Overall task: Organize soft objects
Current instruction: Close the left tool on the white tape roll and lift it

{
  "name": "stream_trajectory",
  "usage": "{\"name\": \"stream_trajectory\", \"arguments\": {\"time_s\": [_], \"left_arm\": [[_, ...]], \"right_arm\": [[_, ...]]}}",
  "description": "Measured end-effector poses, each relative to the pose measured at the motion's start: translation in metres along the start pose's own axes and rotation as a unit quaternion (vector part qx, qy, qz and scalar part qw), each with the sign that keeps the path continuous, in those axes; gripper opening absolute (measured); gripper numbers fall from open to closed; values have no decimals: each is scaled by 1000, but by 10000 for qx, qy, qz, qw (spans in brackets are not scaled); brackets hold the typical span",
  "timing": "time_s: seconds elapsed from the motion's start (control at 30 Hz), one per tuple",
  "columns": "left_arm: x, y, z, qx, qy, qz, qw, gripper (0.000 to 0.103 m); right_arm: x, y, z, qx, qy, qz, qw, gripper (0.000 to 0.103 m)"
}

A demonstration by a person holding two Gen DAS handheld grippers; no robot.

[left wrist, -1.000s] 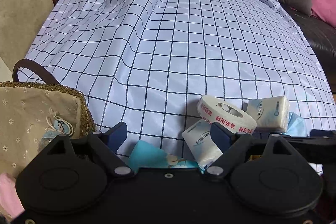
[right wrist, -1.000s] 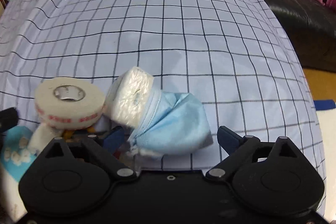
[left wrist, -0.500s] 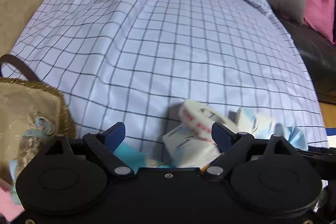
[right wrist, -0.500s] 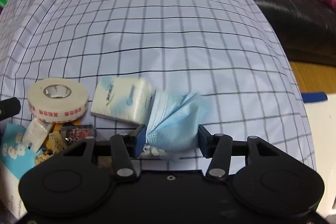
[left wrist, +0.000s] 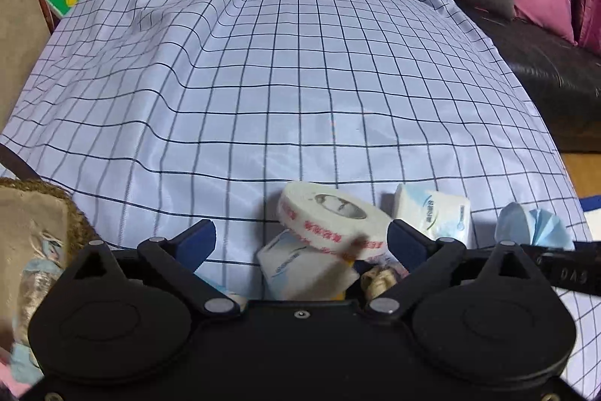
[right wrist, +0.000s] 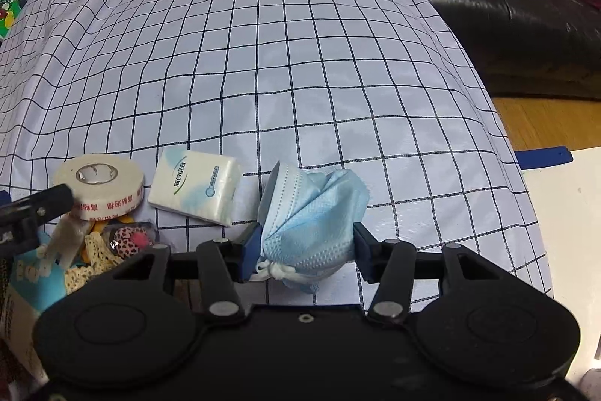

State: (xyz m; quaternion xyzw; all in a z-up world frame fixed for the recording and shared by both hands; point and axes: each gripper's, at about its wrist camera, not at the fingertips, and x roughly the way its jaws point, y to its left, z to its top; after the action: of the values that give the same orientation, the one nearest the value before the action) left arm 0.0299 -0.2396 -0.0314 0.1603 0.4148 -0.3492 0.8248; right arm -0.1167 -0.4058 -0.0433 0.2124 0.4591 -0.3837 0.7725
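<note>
Nearest us, our right gripper (right wrist: pixel 306 247) is clamped on the one crumpled blue face mask (right wrist: pixel 313 213), while our left gripper (left wrist: pixel 300 243), its jaws just opening, gapes wide above one tissue pack (left wrist: pixel 300 265). Just beyond we count a second tissue pack (right wrist: pixel 195 186) and one tape roll (right wrist: pixel 99 186). Farther off, the checked cloth (right wrist: pixel 281 44) lies bare up to the black sofa (right wrist: pixel 507 10) at its far and right edges.
</note>
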Motion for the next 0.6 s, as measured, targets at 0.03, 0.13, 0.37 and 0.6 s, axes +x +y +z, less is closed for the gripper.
{"name": "stream_trajectory", "arguments": {"time_s": [0.03,0.13,0.37,0.6], "left_arm": [[-1,3,0,40,12,6,10000,94],[-1,10,-2,105,96,-39,9999,94],[7,11,6,-540,-15,-256,9982,96],[23,-27,8,-8,-115,197,9997,99]], "right_arm": [[1,0,0,3,6,22,10000,50],[1,0,-1,-11,21,64,10000,50],[-2,8,-2,-86,13,153,9998,51],[-6,7,-4,-126,-2,179,9998,51]]}}
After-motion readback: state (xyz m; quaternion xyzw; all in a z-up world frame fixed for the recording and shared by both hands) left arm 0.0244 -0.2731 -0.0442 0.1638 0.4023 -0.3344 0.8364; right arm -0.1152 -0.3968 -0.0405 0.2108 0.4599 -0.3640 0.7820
